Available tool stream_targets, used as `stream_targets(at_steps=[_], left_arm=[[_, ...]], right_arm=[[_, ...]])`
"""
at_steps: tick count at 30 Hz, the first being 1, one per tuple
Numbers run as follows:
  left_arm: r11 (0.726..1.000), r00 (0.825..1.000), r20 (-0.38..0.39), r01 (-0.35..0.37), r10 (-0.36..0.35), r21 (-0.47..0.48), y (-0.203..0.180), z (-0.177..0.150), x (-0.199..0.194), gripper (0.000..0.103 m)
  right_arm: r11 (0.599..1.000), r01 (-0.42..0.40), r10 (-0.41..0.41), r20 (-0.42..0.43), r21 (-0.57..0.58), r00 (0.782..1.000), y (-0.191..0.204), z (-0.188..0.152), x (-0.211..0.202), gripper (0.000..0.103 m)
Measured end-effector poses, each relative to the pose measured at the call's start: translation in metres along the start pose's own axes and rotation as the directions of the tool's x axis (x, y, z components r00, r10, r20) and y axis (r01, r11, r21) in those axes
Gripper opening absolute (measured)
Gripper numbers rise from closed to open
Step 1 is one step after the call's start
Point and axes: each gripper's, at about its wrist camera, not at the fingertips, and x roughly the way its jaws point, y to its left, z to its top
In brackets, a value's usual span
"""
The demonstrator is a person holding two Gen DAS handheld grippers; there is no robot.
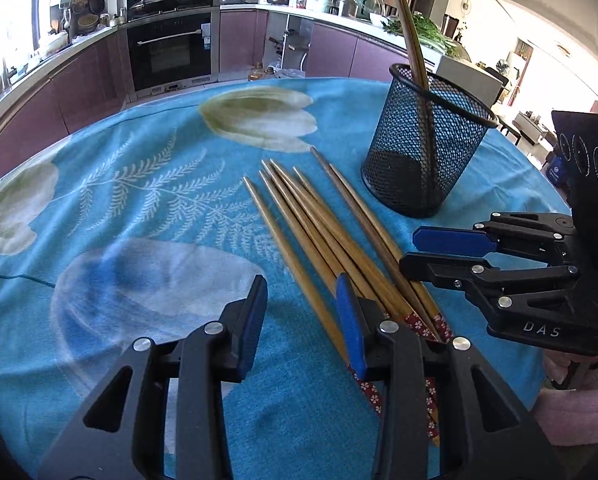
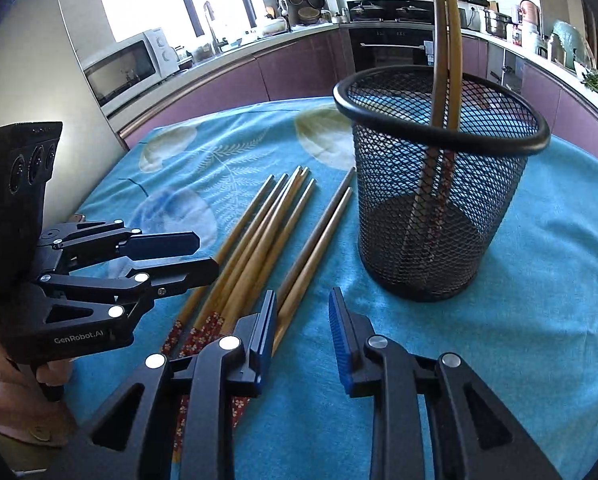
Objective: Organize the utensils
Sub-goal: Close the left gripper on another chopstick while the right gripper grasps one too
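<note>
Both tools were black, angular linkages with silver screws and blue pads; the right tool (image 1: 435,254) read "DAS", the left tool (image 2: 203,254) "GenRobot.AI". Pink fleecy sleeve (image 1: 579,412).

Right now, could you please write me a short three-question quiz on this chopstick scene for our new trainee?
1. True or false: the black mesh cup is lying on its side.
2. Multiple choice: where are most of the chopsticks? A) in the cup B) loose on the blue tablecloth C) clamped in the right gripper
3. Short answer: is anything held between the pads of the left gripper?

Key:
1. False. It stands upright, with two chopsticks leaning inside.
2. B. The loose chopsticks lie side by side beside the cup.
3. No. Both grippers are open and empty, hovering near the decorated ends.
</note>
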Motion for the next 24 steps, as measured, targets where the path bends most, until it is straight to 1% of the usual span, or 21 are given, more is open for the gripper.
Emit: stream_targets(at_steps=[7, 9, 12, 17, 20, 22, 24], left_arm=[[1.0, 1.0, -0.005, -0.008, 0.008, 0.003, 0.001, 0.0, 0.002, 0.033], [1.0, 1.0, -0.018, -0.022, 0.022, 0.011, 0.002, -0.001, 0.003, 0.029], [0.999, 0.999, -0.024, -0.028, 0.029, 0.021, 0.001, -0.002, 0.002, 0.029], [0.999, 0.999, -0.025, -0.031, 0.032, 0.015, 0.001, -0.001, 0.003, 0.029], [0.999, 0.999, -0.026, -0.037, 0.037, 0.002, 0.002, 0.001, 0.004, 0.025], [0.999, 0.999, -0.024, -0.04, 0.04, -0.007, 0.003, 0.001, 0.004, 0.02], [0.999, 0.999, -0.023, -0.04, 0.039, -0.022, 0.005, 0.001, 0.004, 0.016]], right_arm=[[1.0, 0.022, -0.022, -0.007, -0.014, 1.0, 0.004, 0.003, 0.005, 0.025], [0.999, 0.036, -0.037, -0.017, -0.025, 0.999, 0.005, 0.004, 0.006, 0.022], [0.997, 0.062, -0.063, -0.028, -0.044, 0.998, 0.005, 0.004, 0.007, 0.016], [0.997, 0.07, -0.07, -0.023, -0.032, 0.997, 0.004, 0.006, 0.01, 0.016], [0.997, 0.076, -0.077, -0.016, -0.028, 0.997, 0.004, 0.007, 0.012, 0.016], [0.997, 0.076, -0.076, -0.011, -0.016, 0.997, 0.003, 0.008, 0.013, 0.014], [0.997, 0.073, -0.073, -0.008, 0.003, 0.997, 0.0, 0.008, 0.012, 0.009]])
